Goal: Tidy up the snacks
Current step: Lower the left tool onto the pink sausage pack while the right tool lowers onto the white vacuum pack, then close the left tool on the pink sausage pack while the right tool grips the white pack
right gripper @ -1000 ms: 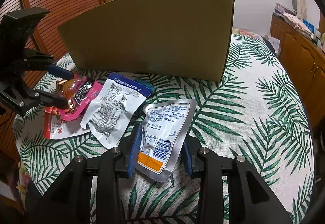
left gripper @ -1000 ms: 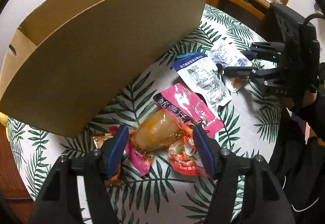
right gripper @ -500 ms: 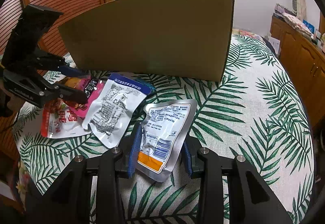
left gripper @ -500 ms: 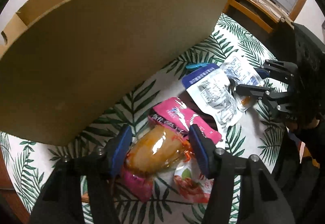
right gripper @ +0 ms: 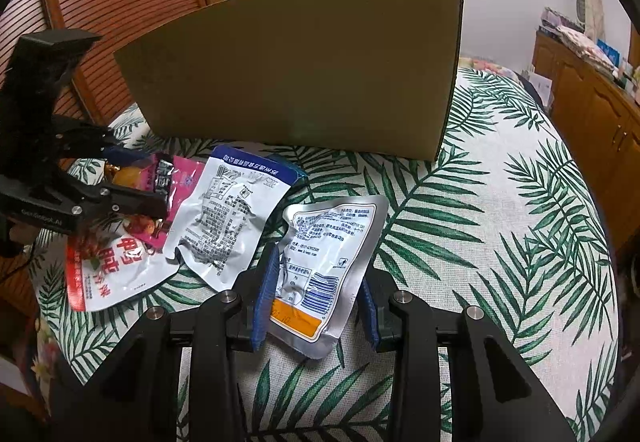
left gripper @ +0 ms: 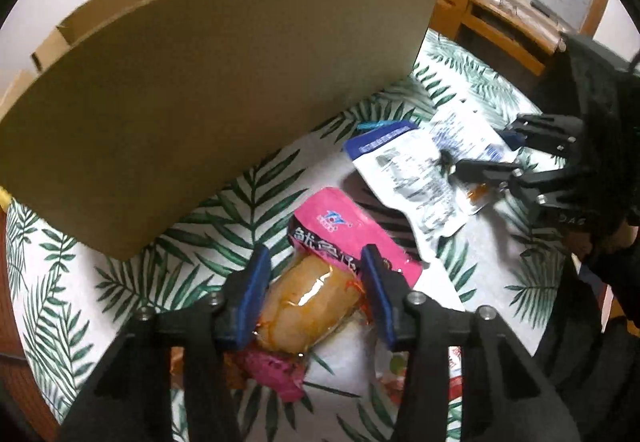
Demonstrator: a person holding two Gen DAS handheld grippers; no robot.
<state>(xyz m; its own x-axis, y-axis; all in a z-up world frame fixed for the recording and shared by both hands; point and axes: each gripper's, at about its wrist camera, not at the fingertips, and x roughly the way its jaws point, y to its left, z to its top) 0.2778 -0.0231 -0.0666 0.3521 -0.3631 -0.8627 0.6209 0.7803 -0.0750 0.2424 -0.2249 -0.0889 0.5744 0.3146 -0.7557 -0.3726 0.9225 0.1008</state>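
Closing my left hand-held gripper [left gripper: 314,292] on the clear orange snack pouch [left gripper: 308,310]: pouch sits between the blue pads, left pad at its edge, jaws narrowing, full contact on the right side unclear. The pouch lies on top of the pink packet [left gripper: 352,238] and a red-and-white packet [right gripper: 108,270], all on the leaf-print bench [right gripper: 500,226].

My right hand-held gripper [right gripper: 316,300] is narrow, both pads against the edges of the silver pouch with the orange label [right gripper: 328,262], which lies flat on the bench.

Just beyond, between the two grips, lies a white pouch with a blue top [right gripper: 228,217], overlapping the pink packet's edge and just beside the silver one.

Farther back stands the open cardboard box [right gripper: 304,69], upright, its wall facing me, apart from the packets.
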